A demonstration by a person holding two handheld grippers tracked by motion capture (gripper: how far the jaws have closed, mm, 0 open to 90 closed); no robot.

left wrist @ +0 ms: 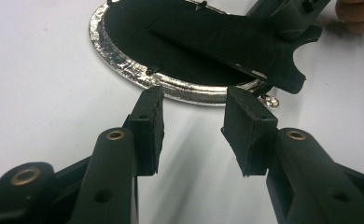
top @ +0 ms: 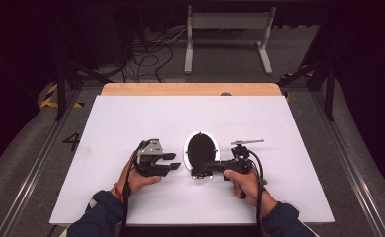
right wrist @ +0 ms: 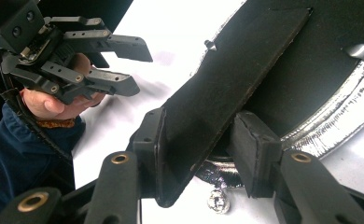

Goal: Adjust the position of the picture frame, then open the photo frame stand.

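Note:
An oval picture frame (top: 186, 150) with a silver rim lies face down on the white table, its black back up. A black stand flap (right wrist: 227, 79) rises from that back. My right gripper (top: 208, 167) comes in from the right at the frame's near edge. It is shut on the flap's lower end, which sits between its pads (right wrist: 199, 149). My left gripper (top: 173, 161) is held just left of the frame, pointing at it. Its jaws stand open (left wrist: 194, 130) with nothing between them, a little short of the silver rim (left wrist: 124, 70).
A thin silver rod-like tool (top: 247, 142) lies on the table right of the frame. A small shiny metal tab (right wrist: 217, 200) juts from the rim at the near edge. White table (top: 131, 118) stretches to the left and far side; a wooden strip (top: 190, 89) runs along the back.

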